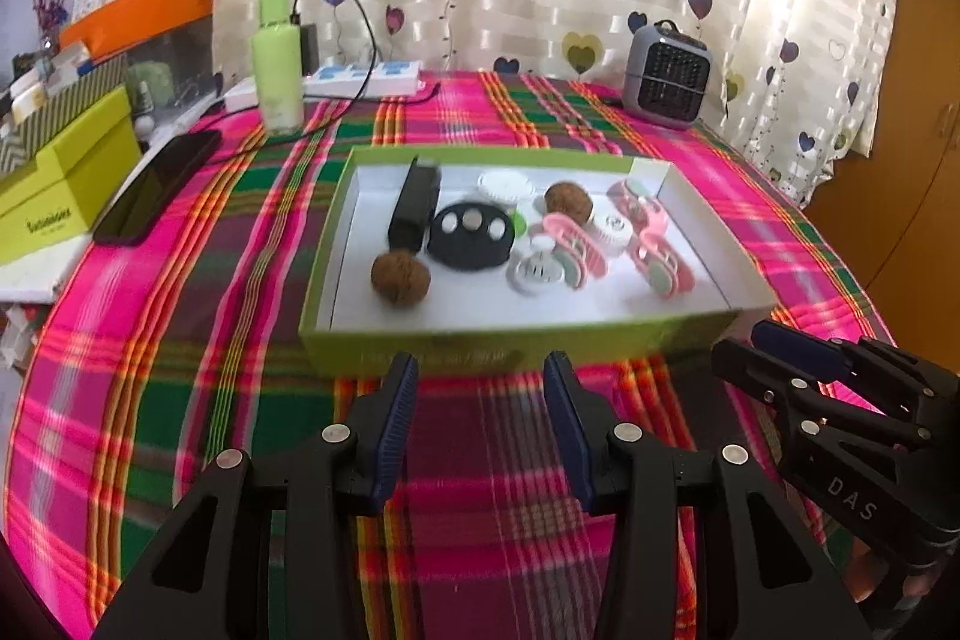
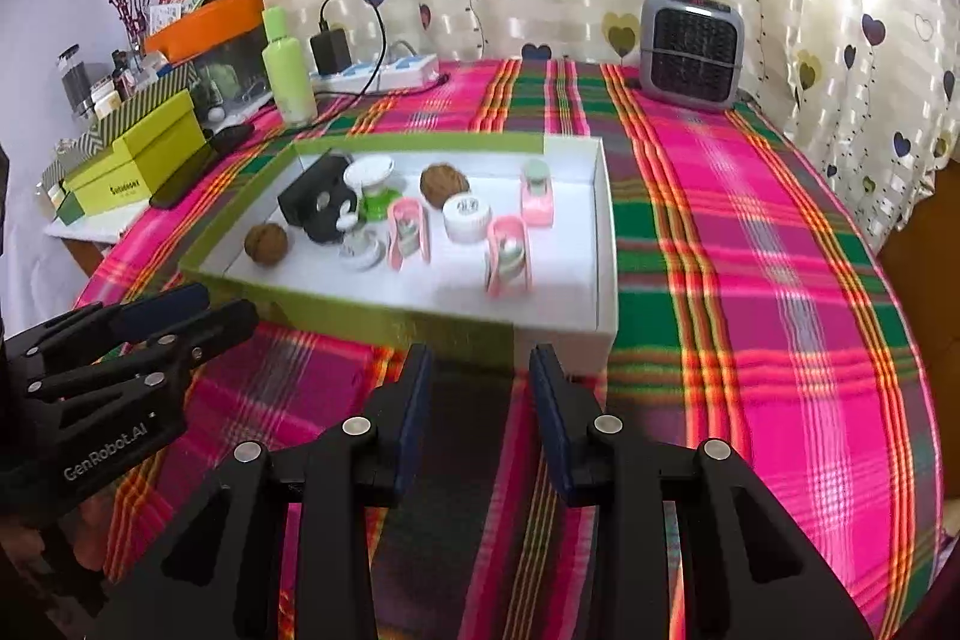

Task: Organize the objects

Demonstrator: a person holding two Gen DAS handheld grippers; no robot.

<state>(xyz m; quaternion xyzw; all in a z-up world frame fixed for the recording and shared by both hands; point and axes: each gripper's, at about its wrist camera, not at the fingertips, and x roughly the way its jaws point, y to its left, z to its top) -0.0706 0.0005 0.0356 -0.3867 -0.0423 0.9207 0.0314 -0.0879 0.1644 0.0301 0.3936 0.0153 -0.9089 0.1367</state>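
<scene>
- On a plaid-covered counter (image 1: 180, 340), a shallow green tray (image 1: 516, 340) holds the things to be sorted: two walnuts, a black block, a black disc, white caps and pink clips, all lying loose on its white floor.
- Left tongs (image 1: 480, 370) and right tongs (image 2: 480, 361) hover short of the tray's near wall, both spread wide and holding nothing.
- Near walnut (image 1: 400, 277) looks light, hard and round; it will likely roll, so a grip across its middle seems safest.
- Pink clips (image 1: 576, 250) appear to be thin plastic, light and springy; pinching the flat sides should keep them from twisting.
- Black block (image 1: 414, 208) looks rigid and slick; its long narrow faces offer the surest hold.
- Tray itself looks like light card, liable to slide if nudged.
- Left view shows a dark phone (image 1: 159, 184) beside the tray, plainly; the right view barely catches it.
- Right view shows the broad bare cloth right of the tray (image 2: 750, 250), and the third pink clip (image 2: 536, 193) standing apart by the far wall.
- Each view catches the other tongs at its edge.
</scene>
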